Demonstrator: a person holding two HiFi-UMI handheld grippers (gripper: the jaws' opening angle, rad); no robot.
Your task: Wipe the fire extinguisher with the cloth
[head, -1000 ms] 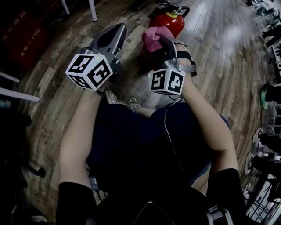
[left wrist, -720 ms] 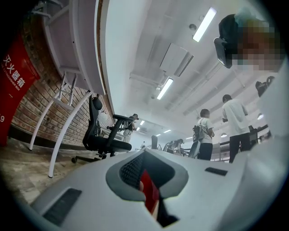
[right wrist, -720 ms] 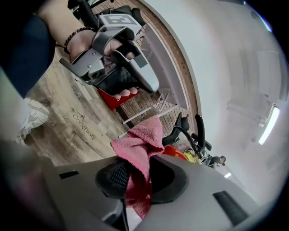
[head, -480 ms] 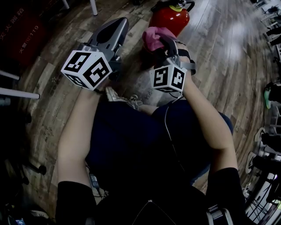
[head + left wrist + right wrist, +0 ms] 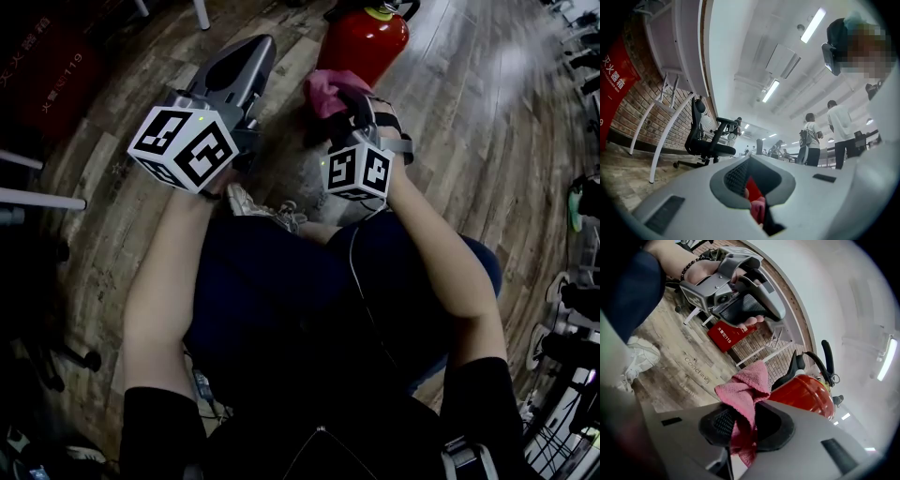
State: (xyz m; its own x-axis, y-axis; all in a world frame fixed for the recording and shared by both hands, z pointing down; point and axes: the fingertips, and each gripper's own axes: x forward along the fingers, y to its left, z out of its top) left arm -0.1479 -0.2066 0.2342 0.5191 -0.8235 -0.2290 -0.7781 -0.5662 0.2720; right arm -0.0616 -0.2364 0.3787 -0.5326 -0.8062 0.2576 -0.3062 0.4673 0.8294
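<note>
Nearest: shoe (image 5: pixel 262 208) on plank floor (image 5: pixel 469 150), below both wrists.

Left tongs (image 5: pixel 251 54): closed, empty, off to the left of the extinguisher.

Right tongs (image 5: pixel 743 425): clamped on pink cloth (image 5: pixel 743 383), with a soft bunch standing out past the tips.

Beyond: fire extinguisher (image 5: pixel 367 39), red, apparently standing on the floor just past the cloth; contact not discernible.
- Extinguisher probably heavy, rigid and smooth-painted, slippery on the barrel; best steadied at the black handle (image 5: pixel 826 363) or the neck.
- Cloth light and limp, prone to folding over.

Room: open floor to the right and beyond. White frame legs (image 5: pixel 199 17) and red box (image 5: pixel 52 80) crowd the left.
</note>
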